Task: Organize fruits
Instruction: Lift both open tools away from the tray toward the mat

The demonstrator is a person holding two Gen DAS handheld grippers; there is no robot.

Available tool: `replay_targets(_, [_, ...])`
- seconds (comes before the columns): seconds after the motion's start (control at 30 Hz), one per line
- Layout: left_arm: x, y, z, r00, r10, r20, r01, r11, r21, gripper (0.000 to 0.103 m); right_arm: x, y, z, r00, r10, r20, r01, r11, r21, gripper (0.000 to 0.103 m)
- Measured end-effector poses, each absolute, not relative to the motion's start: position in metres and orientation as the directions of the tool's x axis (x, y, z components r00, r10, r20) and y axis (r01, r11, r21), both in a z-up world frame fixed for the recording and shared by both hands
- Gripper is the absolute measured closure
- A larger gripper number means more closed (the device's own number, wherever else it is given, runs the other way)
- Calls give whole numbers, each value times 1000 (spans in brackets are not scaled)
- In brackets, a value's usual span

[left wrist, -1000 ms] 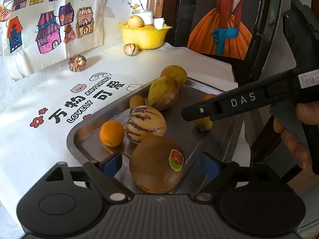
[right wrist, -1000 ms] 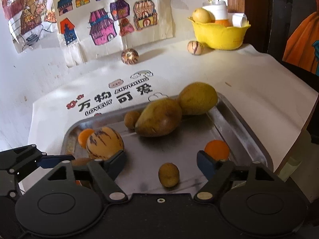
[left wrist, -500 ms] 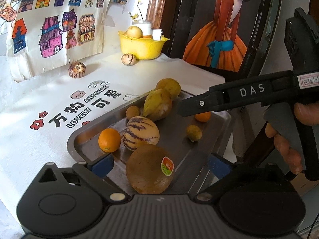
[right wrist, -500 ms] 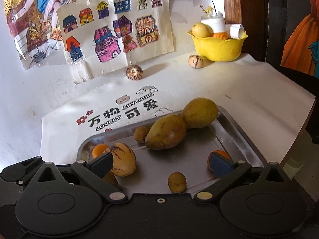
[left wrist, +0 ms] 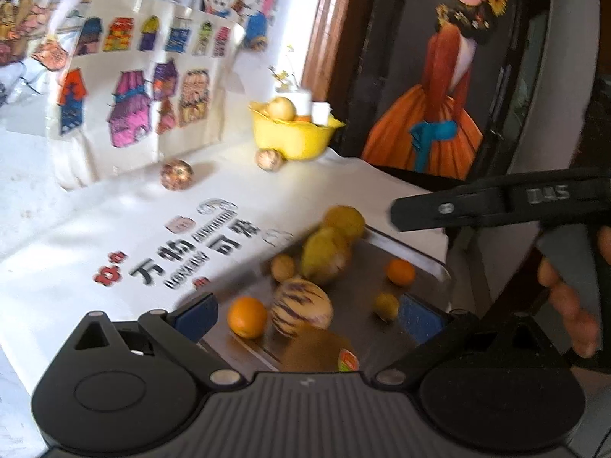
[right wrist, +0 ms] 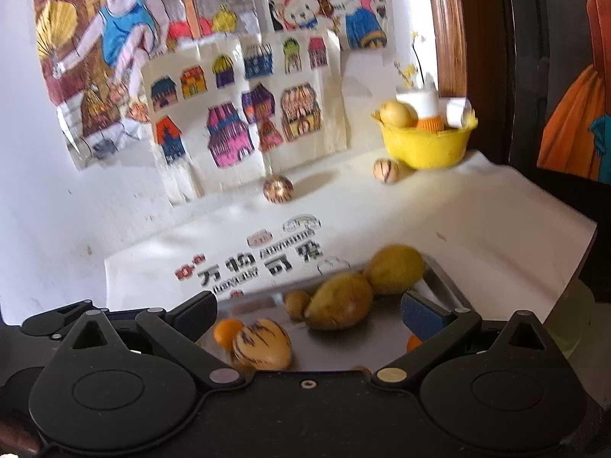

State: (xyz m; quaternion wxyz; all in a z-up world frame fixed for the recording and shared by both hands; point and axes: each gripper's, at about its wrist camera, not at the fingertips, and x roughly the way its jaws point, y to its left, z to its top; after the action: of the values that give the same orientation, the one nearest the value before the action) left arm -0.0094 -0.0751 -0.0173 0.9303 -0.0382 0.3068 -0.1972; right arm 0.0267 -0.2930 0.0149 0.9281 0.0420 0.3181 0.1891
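A metal tray (left wrist: 427,255) holds several fruits: an orange (left wrist: 247,316), a striped melon (left wrist: 301,307), a brown fruit with a sticker (left wrist: 313,347), a mango (left wrist: 324,253) and a small orange (left wrist: 401,271). My left gripper (left wrist: 308,318) hangs open above the tray's near end, touching nothing. My right gripper (right wrist: 309,312) is also open and empty above the tray (right wrist: 439,278), over the striped melon (right wrist: 261,343) and the mango (right wrist: 340,299). From the left wrist view, a hand holds the right gripper's fingers (left wrist: 420,212) over the tray's far right corner.
A yellow bowl (right wrist: 427,145) with fruit and a white cup stands at the back right of the printed cloth. Two small striped fruits (right wrist: 278,189) (right wrist: 385,170) lie loose near it. Drawings hang on the wall behind. The table edge drops off right of the tray.
Both grippers have opened wider and risen back from the tray. The brown fruit and a small fruit that sat between the fingers now lie low at the frames' bottom.
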Motion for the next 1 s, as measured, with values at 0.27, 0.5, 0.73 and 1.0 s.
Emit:
replay_targets(0.27, [10, -63, -1, 783, -328, -528, 296, 944, -148, 1, 34, -285, 41, 748, 390, -537, -344, 920, 188, 1])
replay_targets(0.5, [36, -54, 9, 808, -297, -509, 268, 954, -132, 1, 57, -278, 50, 748, 391, -536, -357, 918, 171, 1])
replay_targets(0.73, [68, -50, 10, 818, -277, -504, 244, 961, -132, 1, 91, -277, 49, 742, 382, -550, -358, 921, 157, 1])
replay_targets(1.0, [112, -48, 6, 824, -254, -506, 220, 967, -127, 1, 134, -277, 41, 735, 378, -563, -352, 922, 160, 1])
